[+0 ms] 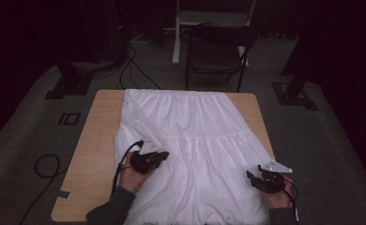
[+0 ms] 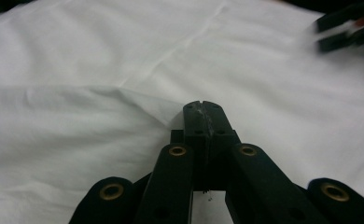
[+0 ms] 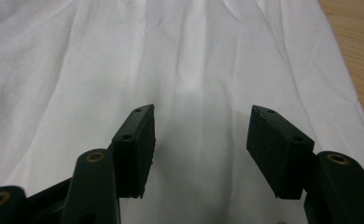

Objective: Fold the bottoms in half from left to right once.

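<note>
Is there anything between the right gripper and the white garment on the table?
Nothing visible. The right gripper has its jaws open right over the white pleated fabric garment, with bare cloth between and ahead of them.

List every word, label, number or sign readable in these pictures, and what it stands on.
None can be read. The white garment, the wooden table, the left gripper and the right gripper bear no lettering.

Lab — rig stands (image 1: 71, 79), floor cables (image 1: 132, 61).
</note>
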A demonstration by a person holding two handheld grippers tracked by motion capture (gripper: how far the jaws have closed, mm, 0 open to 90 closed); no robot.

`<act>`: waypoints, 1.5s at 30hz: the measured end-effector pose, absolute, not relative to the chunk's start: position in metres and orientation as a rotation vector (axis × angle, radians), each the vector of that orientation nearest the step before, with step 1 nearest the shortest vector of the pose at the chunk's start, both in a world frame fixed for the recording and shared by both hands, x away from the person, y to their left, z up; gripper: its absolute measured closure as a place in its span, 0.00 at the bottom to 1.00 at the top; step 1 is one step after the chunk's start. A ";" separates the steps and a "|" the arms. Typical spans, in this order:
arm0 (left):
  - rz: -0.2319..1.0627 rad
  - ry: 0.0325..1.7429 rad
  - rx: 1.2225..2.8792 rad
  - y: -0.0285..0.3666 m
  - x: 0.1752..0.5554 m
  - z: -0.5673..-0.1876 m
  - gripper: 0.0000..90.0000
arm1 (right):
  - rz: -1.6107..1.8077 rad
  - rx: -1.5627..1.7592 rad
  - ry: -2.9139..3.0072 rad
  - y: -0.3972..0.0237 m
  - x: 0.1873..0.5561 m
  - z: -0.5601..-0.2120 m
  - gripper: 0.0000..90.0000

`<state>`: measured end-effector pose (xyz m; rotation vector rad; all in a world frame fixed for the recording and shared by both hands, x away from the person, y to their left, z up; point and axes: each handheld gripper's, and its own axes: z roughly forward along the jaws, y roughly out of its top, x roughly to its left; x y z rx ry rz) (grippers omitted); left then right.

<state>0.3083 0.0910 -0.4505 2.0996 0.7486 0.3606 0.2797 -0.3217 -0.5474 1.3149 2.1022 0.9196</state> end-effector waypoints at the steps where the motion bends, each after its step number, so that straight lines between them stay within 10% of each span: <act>1: 0.340 0.729 2.094 0.077 0.311 -0.447 1.00 | 0.916 1.310 2.108 -0.321 0.280 -0.548 0.46; 13: 0.149 0.532 2.163 -0.040 0.321 -0.453 0.98 | 0.918 1.297 2.111 -0.313 0.280 -0.545 0.46; 19: 0.185 0.606 2.139 0.002 0.325 -0.461 0.68 | 1.040 1.246 2.149 -0.283 0.281 -0.529 0.45; 36: 0.282 0.940 2.182 0.099 0.312 -0.527 0.54 | 1.057 1.448 2.275 -0.213 0.315 -0.543 0.42; 39: 0.275 0.948 2.181 0.103 0.312 -0.531 0.54 | 1.080 1.429 2.329 -0.209 0.316 -0.544 0.49; 45: 0.290 0.932 2.149 0.106 0.312 -0.524 0.52 | 1.138 1.350 2.293 -0.211 0.308 -0.529 0.97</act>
